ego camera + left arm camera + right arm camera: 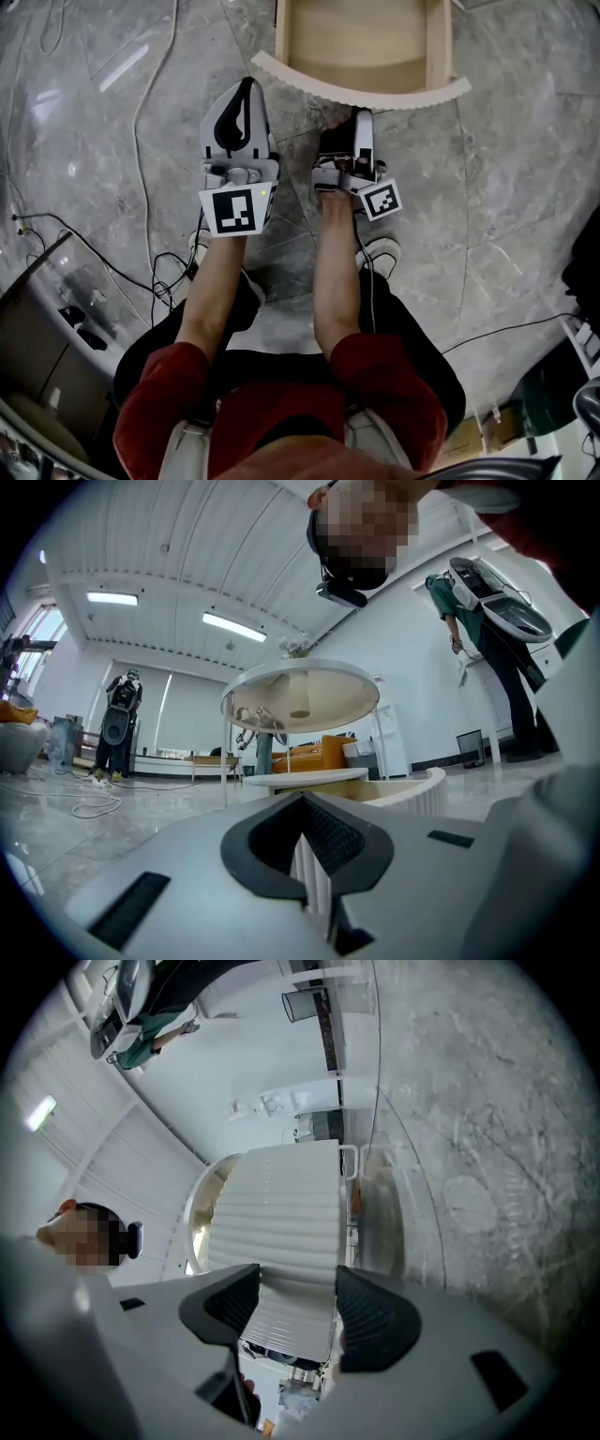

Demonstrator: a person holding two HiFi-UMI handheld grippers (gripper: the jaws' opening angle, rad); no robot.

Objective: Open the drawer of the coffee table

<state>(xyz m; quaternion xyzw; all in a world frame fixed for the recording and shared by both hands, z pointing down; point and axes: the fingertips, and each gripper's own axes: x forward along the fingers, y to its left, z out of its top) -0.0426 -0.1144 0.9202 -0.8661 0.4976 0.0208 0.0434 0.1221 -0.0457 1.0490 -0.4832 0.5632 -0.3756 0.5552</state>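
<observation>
The right gripper's (298, 1290) fingers clamp the ribbed drawer front (375, 94), with the drawer (361, 42) well out of the coffee table (300, 682). Pulling further could drag it off its runners. The left gripper's (239, 117) fingers are together, holding nothing.

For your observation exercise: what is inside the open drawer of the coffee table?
Inside the drawer only its bare wooden floor and side walls show; no object is visible. Its rear runs past the picture's top edge, so it is unseen.

Pale matt wooden drawer (361, 42), ribbed front, above glossy marble floor (525, 169).
</observation>
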